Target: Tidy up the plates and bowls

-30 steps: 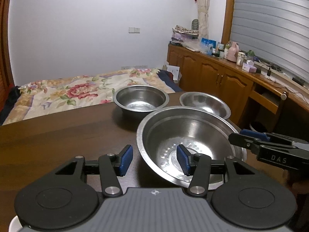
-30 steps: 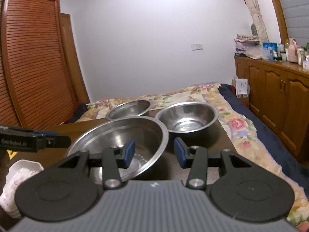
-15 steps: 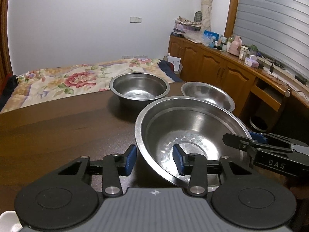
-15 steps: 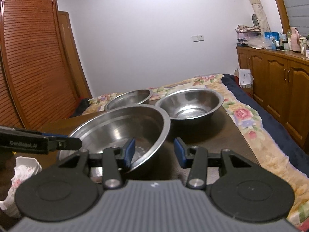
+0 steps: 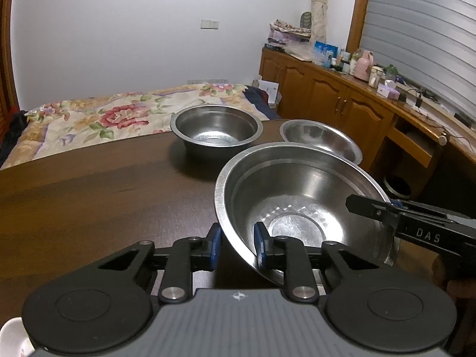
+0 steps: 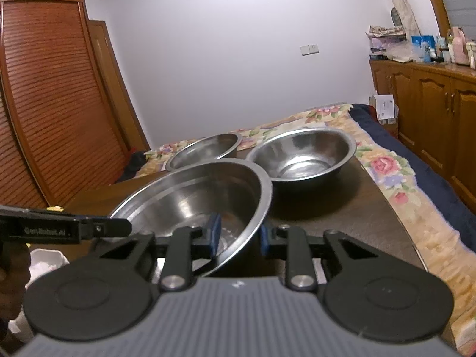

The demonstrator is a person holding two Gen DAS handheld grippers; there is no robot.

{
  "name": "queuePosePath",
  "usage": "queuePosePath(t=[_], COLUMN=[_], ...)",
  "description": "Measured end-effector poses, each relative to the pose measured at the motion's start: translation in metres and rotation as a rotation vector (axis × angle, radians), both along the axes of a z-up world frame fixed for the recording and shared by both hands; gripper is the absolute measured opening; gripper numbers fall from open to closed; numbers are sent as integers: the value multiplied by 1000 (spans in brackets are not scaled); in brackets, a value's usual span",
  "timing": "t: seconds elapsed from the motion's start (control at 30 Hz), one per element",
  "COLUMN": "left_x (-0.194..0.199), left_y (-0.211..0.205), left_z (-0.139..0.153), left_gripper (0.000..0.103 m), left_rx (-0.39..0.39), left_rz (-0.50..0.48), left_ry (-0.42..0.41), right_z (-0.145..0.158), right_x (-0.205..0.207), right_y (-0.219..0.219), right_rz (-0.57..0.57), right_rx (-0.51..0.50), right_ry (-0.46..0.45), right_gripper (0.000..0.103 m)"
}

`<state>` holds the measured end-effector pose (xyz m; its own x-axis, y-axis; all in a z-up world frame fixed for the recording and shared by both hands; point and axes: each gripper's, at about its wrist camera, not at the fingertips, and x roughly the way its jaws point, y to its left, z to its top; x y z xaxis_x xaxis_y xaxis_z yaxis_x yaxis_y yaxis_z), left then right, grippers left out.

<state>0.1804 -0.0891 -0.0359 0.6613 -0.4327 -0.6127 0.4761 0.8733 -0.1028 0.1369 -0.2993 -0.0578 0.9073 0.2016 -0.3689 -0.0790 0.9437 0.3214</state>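
Gripping stage: both grippers are closing on opposite sides of the rim of one large steel bowl (image 5: 300, 205).
Left gripper (image 5: 235, 245): jaws closing, near rim between the blue pads; one pad lies inside the bowl, one outside, and contact looks just made.
Right gripper (image 6: 238, 236): jaws closing on the far-side rim in the same way, one pad inside, one outside.
Large bowl, position: near edge of the dark wooden table (image 5: 89, 196), tilted rather than flat.
Deep bowl (image 5: 214, 129): stands behind it, apart, on the table.
Shallow bowl (image 5: 321, 139): stands just beside the large bowl's far rim, close to the table's corner.
White dish (image 6: 44, 264): low at the left, partly hidden.
Risk, slip: thin polished rim may slide out of the pads if one side lifts first.
Risk, collision: a swinging bowl could knock the shallow bowl off its corner.
Risk, tilt: uneven hands would tip the bowl further.
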Motion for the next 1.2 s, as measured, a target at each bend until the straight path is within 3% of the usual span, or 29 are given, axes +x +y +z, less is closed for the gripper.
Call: queuePosePath(t=[0.6,1.2], left_x=[-54,-83], left_y=[27,31], left_z=[15,-3], left_gripper=[25,27], left_rx=[-41,-37], left_rz=[-48,-62], left_ry=[-30,-7], right_z=[21,5], right_x=[-43,-64], right_y=[10,14], right_rz=[36,45], right_rx=[-10,2], right_ry=[-19,18], right_gripper=[26,26])
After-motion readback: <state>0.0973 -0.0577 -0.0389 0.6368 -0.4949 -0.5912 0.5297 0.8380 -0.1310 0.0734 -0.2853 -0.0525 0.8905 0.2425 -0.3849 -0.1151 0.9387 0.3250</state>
